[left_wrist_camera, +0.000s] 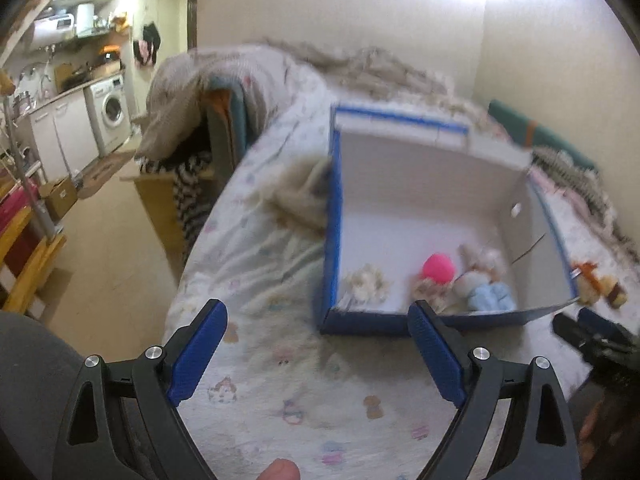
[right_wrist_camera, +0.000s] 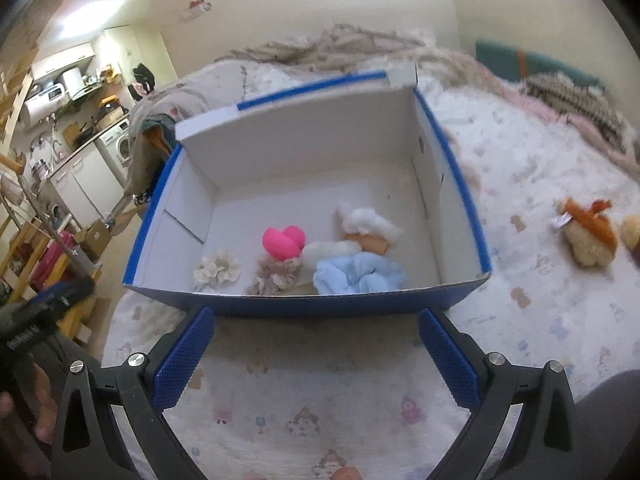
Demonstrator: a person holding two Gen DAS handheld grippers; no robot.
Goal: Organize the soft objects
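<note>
A blue cardboard box with a white inside (right_wrist_camera: 452, 160) (left_wrist_camera: 335, 216) stands on the bed. In it lie a pink heart (right_wrist_camera: 283, 242) (left_wrist_camera: 439, 267), a cream scrunchie (right_wrist_camera: 218, 271) (left_wrist_camera: 367, 282), a beige scrunchie (right_wrist_camera: 276, 274), a light blue soft piece (right_wrist_camera: 358, 276) (left_wrist_camera: 491, 295) and a white fluffy toy (right_wrist_camera: 370, 224). An orange and cream plush (right_wrist_camera: 588, 232) (left_wrist_camera: 596, 282) lies on the sheet right of the box. My left gripper (left_wrist_camera: 318, 322) and right gripper (right_wrist_camera: 316, 322) are both open and empty, just in front of the box's near wall.
The bed has a patterned white sheet (right_wrist_camera: 320, 400) and rumpled blankets (right_wrist_camera: 360, 46) at the back. A fuzzy beige cloth (left_wrist_camera: 298, 196) lies left of the box. A kitchen with a washing machine (left_wrist_camera: 110, 110) is at the left, past the bed edge.
</note>
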